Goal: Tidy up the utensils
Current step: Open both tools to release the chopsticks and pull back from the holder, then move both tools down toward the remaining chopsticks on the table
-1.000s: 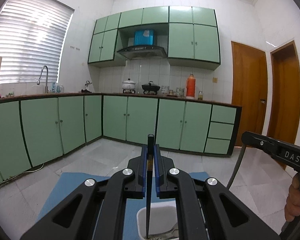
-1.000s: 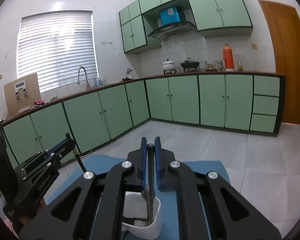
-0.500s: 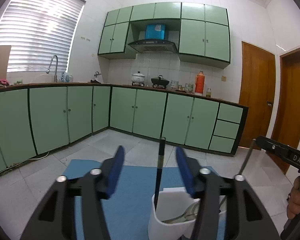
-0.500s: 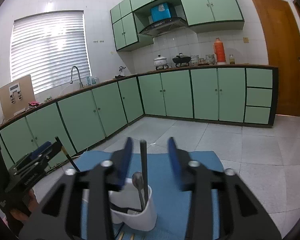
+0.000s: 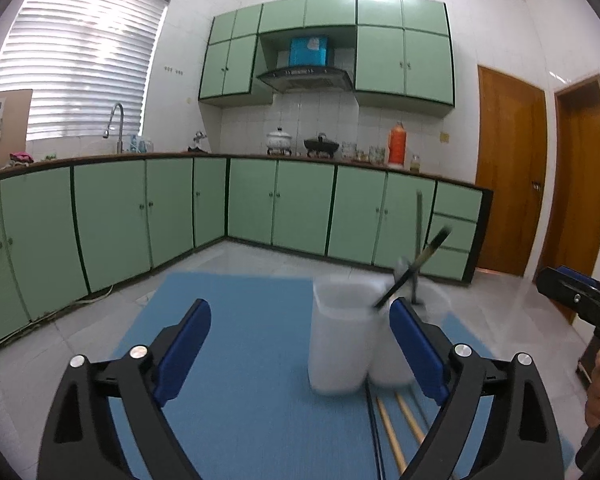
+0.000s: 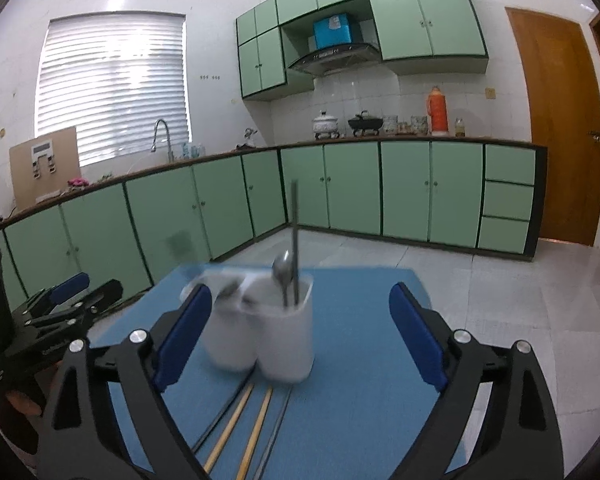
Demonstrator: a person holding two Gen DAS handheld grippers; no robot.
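Observation:
Two white utensil cups stand side by side on a blue mat [image 5: 240, 344]. In the left wrist view the near cup [image 5: 340, 344] holds a dark chopstick [image 5: 414, 268] that leans right. In the right wrist view the right cup [image 6: 286, 340] holds a spoon [image 6: 282, 270] and a dark upright stick [image 6: 295, 232]. The left cup [image 6: 228, 328] is blurred. My left gripper [image 5: 300, 348] is open and empty, just short of the cups. My right gripper [image 6: 300, 332] is open and empty, with the cups between its fingers. Wooden and dark chopsticks [image 6: 244, 420] lie on the mat in front of the cups.
The mat covers a table over a tiled floor. Green cabinets [image 5: 140, 216] line the walls behind, and wooden doors [image 5: 508, 172] stand at the right. The other gripper shows at the right edge of the left view [image 5: 576, 300] and at the left edge of the right view [image 6: 60, 304].
Both grippers opened and let go of their utensils, which now stand in the cups. Both grippers have pulled back from the cups, and the left one has shifted left.

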